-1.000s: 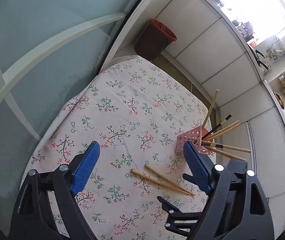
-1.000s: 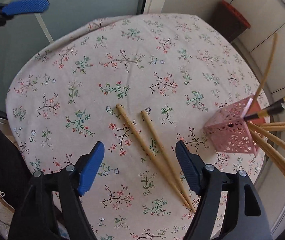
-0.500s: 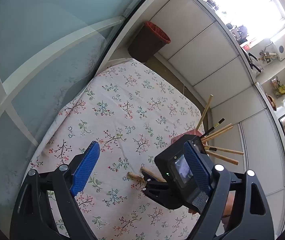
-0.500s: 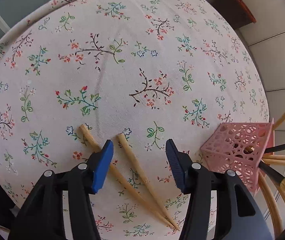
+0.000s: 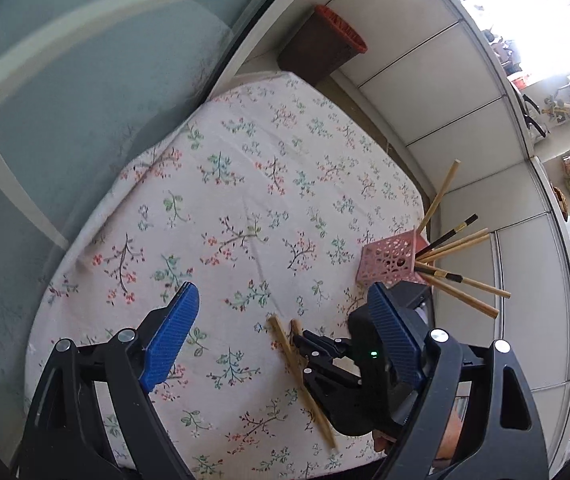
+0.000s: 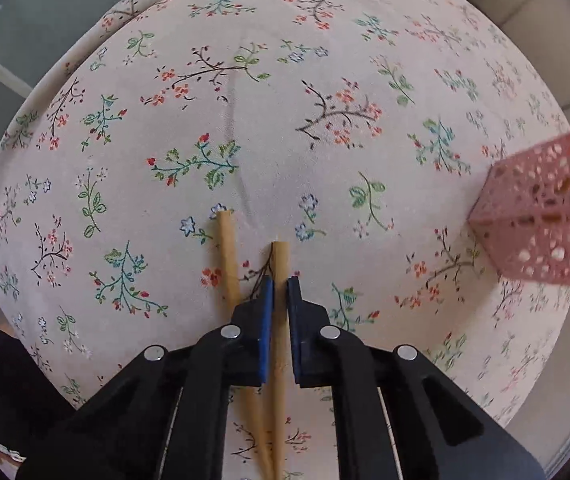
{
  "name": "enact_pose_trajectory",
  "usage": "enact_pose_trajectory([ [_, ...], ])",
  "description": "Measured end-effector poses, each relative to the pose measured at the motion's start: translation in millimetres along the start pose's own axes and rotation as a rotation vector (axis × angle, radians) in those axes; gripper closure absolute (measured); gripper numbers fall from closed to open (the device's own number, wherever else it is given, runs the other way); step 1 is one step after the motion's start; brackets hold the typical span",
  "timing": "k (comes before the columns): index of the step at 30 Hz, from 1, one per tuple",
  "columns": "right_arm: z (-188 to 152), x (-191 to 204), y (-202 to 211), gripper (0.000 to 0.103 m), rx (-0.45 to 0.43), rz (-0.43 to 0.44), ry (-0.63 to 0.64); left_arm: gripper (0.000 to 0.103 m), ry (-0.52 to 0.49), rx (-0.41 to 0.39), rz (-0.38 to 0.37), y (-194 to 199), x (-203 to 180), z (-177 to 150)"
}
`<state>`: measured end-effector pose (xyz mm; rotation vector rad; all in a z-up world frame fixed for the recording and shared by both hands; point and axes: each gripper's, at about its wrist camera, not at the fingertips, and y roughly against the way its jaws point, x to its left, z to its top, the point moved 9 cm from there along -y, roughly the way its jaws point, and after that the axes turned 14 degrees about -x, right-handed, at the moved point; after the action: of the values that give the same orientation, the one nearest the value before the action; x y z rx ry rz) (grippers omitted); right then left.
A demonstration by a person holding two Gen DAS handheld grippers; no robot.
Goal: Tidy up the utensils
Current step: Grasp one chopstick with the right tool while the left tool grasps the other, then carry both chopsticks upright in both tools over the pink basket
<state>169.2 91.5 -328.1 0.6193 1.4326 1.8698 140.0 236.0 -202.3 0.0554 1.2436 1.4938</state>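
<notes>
Floral tablecloth on table; white cabinets, brown bin beyond.

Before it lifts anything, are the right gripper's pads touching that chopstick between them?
Touching. In the right wrist view the right gripper, whose jaws have just been closing, has both blue pads pressed against the sides of one wooden chopstick; the other chopstick lies outside.
</notes>
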Motion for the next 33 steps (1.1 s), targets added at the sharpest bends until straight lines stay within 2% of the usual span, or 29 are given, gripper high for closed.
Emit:
enact_pose_trajectory([
  [5,-35,-19,31,0.095,-0.097,0.03,-0.173,0.021,-0.038,0.189,0.084,-34,9,-49],
  [7,-49,-32,46,0.095,-0.139,0.039,-0.252,0.021,-0.061,0.24,0.112,-45,9,-68],
  [9,-63,-45,57,0.095,-0.166,0.04,-0.316,0.021,-0.079,0.258,0.172,-52,12,-82],
  [11,-74,-58,65,0.095,-0.187,0.041,-0.354,0.021,-0.084,0.269,0.196,-54,11,-91],
  [13,-84,-71,73,0.095,-0.214,0.027,-0.391,0.021,-0.092,0.256,0.247,-53,16,-93],
  [16,-100,-94,79,0.095,-0.242,0.005,-0.463,0.021,-0.057,0.274,0.329,-56,29,-101],
  [18,-108,-104,79,0.095,-0.247,0.027,-0.52,0.023,-0.008,0.304,0.374,-65,38,-111],
  [20,-113,-115,79,0.095,-0.254,0.033,-0.567,0.033,0.011,0.334,0.412,-77,41,-121],
  [21,-116,-121,79,0.095,-0.261,0.034,-0.586,0.032,-0.006,0.329,0.442,-80,41,-122],
  [22,-120,-126,78,0.095,-0.263,0.038,-0.602,0.04,-0.04,0.306,0.463,-83,35,-120],
  [24,-126,-135,78,0.095,-0.267,0.045,-0.635,0.057,-0.133,0.28,0.506,-88,25,-118],
  [26,-129,-146,81,0.095,-0.28,0.045,-0.664,0.085,-0.221,0.263,0.497,-93,12,-120],
  [27,-131,-150,83,0.095,-0.29,0.046,-0.675,0.094,-0.245,0.26,0.47,-96,5,-122],
  [30,-131,-160,96,0.095,-0.34,0.058,-0.7,0.096,-0.295,0.224,0.377,-98,-12,-123],
  [31,-129,-163,103,0.095,-0.364,0.058,-0.7,0.096,-0.325,0.196,0.34,-95,-21,-121],
  [33,-124,-168,118,0.095,-0.409,0.058,-0.698,0.096,-0.441,0.105,0.314,-82,-43,-115],
])
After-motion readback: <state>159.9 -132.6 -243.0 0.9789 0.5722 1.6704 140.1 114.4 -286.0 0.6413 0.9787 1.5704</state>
